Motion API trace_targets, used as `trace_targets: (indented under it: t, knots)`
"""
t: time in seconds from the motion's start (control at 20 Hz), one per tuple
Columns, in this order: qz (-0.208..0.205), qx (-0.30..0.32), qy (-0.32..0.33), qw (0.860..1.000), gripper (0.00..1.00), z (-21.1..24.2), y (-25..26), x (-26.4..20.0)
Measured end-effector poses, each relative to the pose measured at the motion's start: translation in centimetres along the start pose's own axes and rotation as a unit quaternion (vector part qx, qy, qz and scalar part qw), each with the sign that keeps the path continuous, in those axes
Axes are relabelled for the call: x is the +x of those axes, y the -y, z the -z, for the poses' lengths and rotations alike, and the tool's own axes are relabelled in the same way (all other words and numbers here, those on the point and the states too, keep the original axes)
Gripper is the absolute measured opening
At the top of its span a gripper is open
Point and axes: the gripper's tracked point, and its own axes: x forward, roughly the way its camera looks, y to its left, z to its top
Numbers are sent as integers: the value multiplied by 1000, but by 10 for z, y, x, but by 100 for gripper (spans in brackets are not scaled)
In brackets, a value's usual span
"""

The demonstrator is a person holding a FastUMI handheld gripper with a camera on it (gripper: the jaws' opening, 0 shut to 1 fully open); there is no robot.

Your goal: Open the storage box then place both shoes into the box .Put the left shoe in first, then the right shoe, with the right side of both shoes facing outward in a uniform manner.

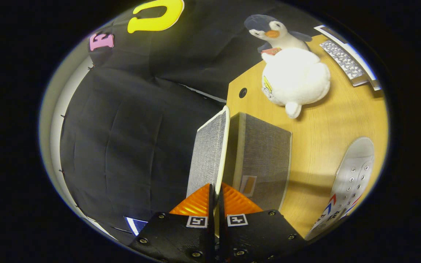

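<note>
The tool [215, 197] is seen at the bottom centre of the frame, with its two fingers drawn close together and clamped on the lower edge of the storage box lid [210, 149]. The lid is held between the fingers as a thin grey fabric-covered panel with a pale rim, and it is raised on edge, running from the fingertips up toward the centre of the frame.

The storage box [263, 160] is located just right of the lid, at centre frame, touching or nearly touching it along the lid's pale rim. It is a grey fabric box with a small tab or label on its near face. The box is set on the wooden worktop [316, 138], which occupies the right half of the frame.

One shoe [349, 182] is seen at lower right, lying on the worktop apart from the box. It is white, with rows of eyelets and red and blue stripes on its side.

A plush penguin [291, 69] is placed at upper right, beyond the box. A keyboard [344, 58] is seen at the far upper right edge.
</note>
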Motion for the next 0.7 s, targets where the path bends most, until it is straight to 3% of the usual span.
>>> trace_targets:
  t: [0.15, 0.3, 0.7]
  knots:
    - [-24, -25, 10, 999, 5, -14, -56, -7]
    - [-11, -75, 11, 997, 6, -23, -102, 2]
    - [6, -153, -34, 988, 14, -9, -191, 96]
